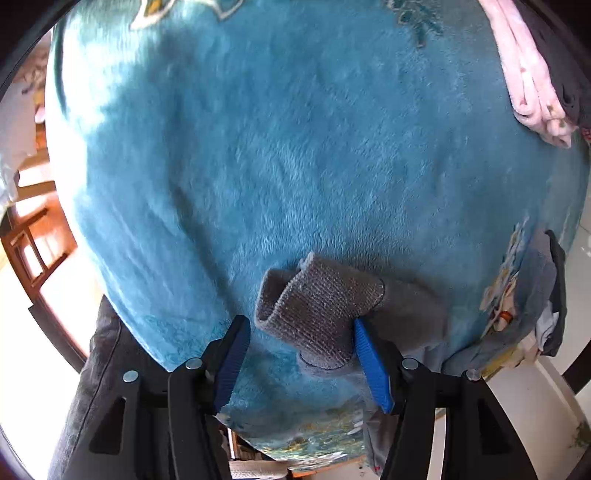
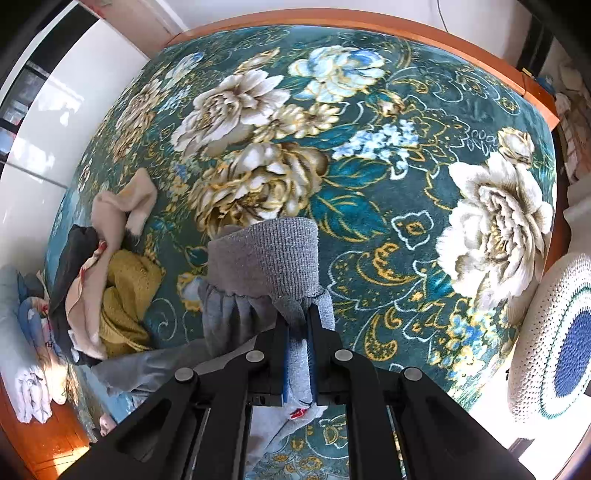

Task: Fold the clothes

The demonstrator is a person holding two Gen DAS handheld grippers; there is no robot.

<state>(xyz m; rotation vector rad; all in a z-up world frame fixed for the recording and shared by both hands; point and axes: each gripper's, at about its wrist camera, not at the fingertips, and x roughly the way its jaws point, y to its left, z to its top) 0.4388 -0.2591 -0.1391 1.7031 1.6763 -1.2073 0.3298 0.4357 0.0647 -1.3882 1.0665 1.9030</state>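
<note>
A grey garment with a ribbed cuff (image 1: 317, 306) lies on the teal plush blanket (image 1: 258, 166). My left gripper (image 1: 301, 334) is open. The cuff sits between its blue pads (image 1: 371, 362) and touches the right one. In the right wrist view the same grey garment (image 2: 264, 254) rises off the flowered teal blanket (image 2: 369, 206), ribbed band uppermost. My right gripper (image 2: 298, 319) is shut on the gathered grey cloth just below that band. More grey fabric trails down and to the left under the gripper.
A heap of beige, mustard and black clothes (image 2: 110, 280) lies at the left of the bed. Folded pink and dark clothes (image 1: 532, 85) sit at the far right. There is a wooden bed frame (image 2: 369, 22) behind, folded pale clothes (image 2: 29, 384) lower left, and a crocheted cushion (image 2: 554, 339) on the right.
</note>
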